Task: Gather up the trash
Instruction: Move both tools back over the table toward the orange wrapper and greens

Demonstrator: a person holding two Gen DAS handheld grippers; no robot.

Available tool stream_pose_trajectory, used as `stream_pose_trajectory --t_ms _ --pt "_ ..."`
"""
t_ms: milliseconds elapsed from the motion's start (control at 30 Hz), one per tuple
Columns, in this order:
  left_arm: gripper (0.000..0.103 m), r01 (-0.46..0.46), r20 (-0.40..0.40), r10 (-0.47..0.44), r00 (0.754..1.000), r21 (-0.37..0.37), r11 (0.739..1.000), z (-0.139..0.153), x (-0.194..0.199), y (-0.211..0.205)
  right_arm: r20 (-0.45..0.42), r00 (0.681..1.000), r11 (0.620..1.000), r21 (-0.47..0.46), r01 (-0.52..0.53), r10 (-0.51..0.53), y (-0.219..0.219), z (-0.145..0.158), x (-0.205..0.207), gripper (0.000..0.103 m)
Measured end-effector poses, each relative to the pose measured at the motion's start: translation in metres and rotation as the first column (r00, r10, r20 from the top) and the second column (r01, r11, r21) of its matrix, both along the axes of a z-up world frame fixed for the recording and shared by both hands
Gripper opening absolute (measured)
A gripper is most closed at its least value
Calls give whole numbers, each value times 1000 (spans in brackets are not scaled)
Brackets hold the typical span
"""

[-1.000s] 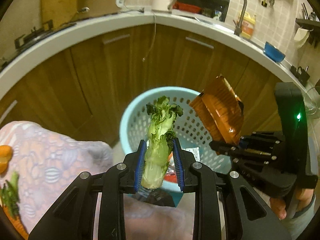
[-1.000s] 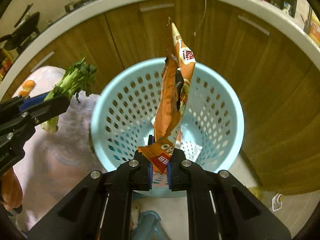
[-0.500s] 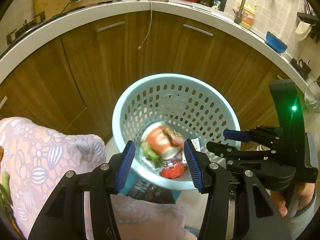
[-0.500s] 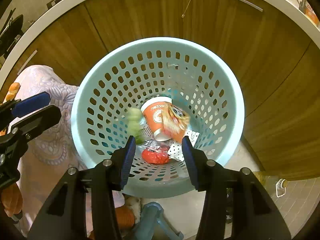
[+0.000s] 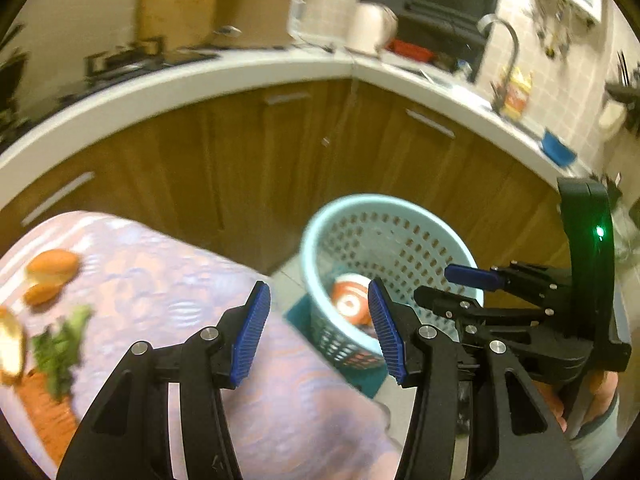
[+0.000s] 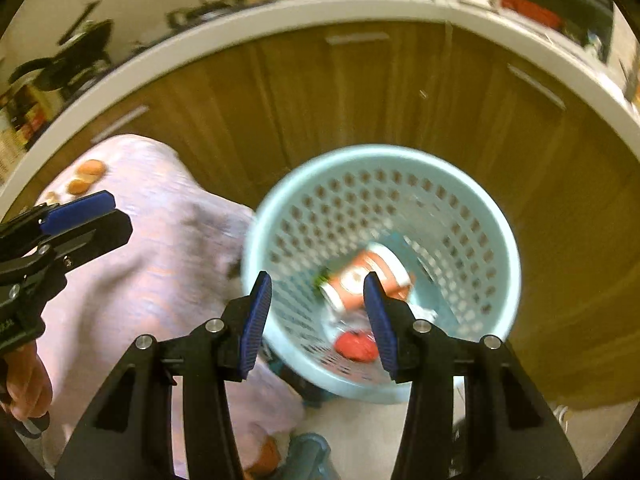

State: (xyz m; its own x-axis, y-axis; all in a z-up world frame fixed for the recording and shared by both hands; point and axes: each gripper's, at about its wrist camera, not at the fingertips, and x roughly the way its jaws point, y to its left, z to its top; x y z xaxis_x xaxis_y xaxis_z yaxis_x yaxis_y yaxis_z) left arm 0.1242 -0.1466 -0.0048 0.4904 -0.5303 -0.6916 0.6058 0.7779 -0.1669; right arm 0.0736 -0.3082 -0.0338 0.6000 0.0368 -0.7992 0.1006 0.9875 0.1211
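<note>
A light blue perforated basket point(image 6: 460, 208) stands on the floor by the wooden cabinets; it also shows in the left wrist view point(image 5: 400, 216). Inside lie an orange paper cup point(image 6: 360, 276), a red scrap point(image 6: 356, 346) and a bit of green. My left gripper point(image 5: 316, 332) is open and empty, over the edge of the pink cloth table point(image 5: 160, 280). My right gripper point(image 6: 316, 320) is open and empty, near the basket's left rim. On the table lie orange peels point(image 5: 52, 264) and a green leafy scrap point(image 5: 60, 344).
Wooden cabinets point(image 5: 280, 152) under a white counter point(image 5: 200, 76) curve behind the basket. A pot, a kettle and a sink tap stand on the counter. A teal object point(image 6: 312, 456) lies on the floor by the table.
Both grippers opened and dropped the vegetable stalk and orange wrapper into the basket. Since then both have swung left and back, towards the table. The frames are blurred by motion.
</note>
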Motion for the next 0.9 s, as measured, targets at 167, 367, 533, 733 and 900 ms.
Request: stream_pose_trajectory --t_ms 167,367,533,733,900 --pt "59 -125 46 127 991 -43 991 19 -5 52 71 994 996 9 -88 87 46 20 9 44" --pt "72 -248 5 253 967 -166 954 27 -14 132 133 973 980 28 -195 189 100 28 25 44" --pt "74 -394 12 400 917 -144 908 22 -24 182 163 949 959 44 -279 269 148 28 40 43" --pt "76 -517 24 517 856 6 856 -11 -20 216 203 920 938 27 -346 334 202 13 59 31" --pt "80 -528 -17 529 849 39 849 -35 -16 222 185 920 933 38 -358 345 220 -7 70 30"
